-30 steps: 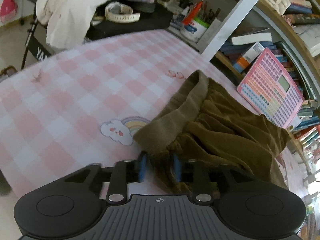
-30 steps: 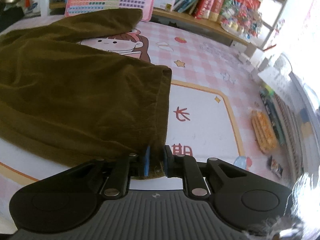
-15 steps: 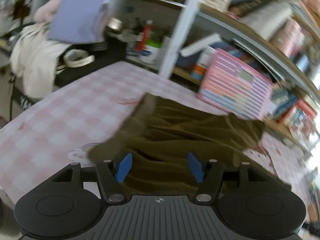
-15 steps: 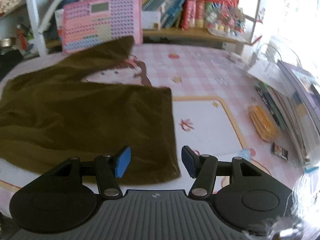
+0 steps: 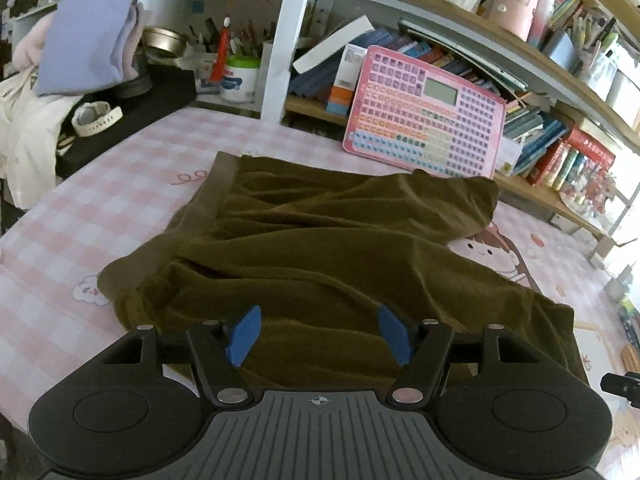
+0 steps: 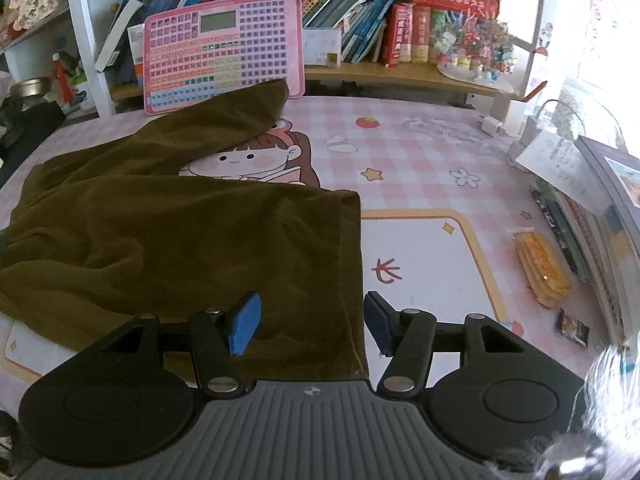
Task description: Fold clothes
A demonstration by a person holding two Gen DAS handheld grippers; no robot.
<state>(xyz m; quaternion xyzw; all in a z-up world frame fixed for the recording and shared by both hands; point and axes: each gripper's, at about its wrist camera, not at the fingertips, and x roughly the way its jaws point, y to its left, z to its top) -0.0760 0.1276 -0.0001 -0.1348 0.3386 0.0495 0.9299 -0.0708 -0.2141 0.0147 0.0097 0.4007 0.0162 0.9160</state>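
Note:
A pair of olive-brown trousers (image 5: 320, 248) lies spread on the pink checked table cover (image 5: 100, 208), waistband at the left, two legs running right. My left gripper (image 5: 320, 334) is open and empty above the near edge by the waist end. In the right wrist view the trousers (image 6: 180, 232) lie flat, one leg reaching the far pink board, the other ending at a hem (image 6: 352, 264). My right gripper (image 6: 310, 324) is open and empty above that near leg's hem corner.
A pink toy keyboard board (image 5: 424, 112) leans on the bookshelf (image 5: 560, 92) behind the table. Folded lilac cloth (image 5: 88, 36), a white garment and a pen pot (image 5: 240, 76) stand at the back left. A snack packet (image 6: 540, 268), books and papers (image 6: 592, 208) lie at the right.
Both grippers opened and let go of the trousers, then drew back and up. The trousers now lie flatter on the table.

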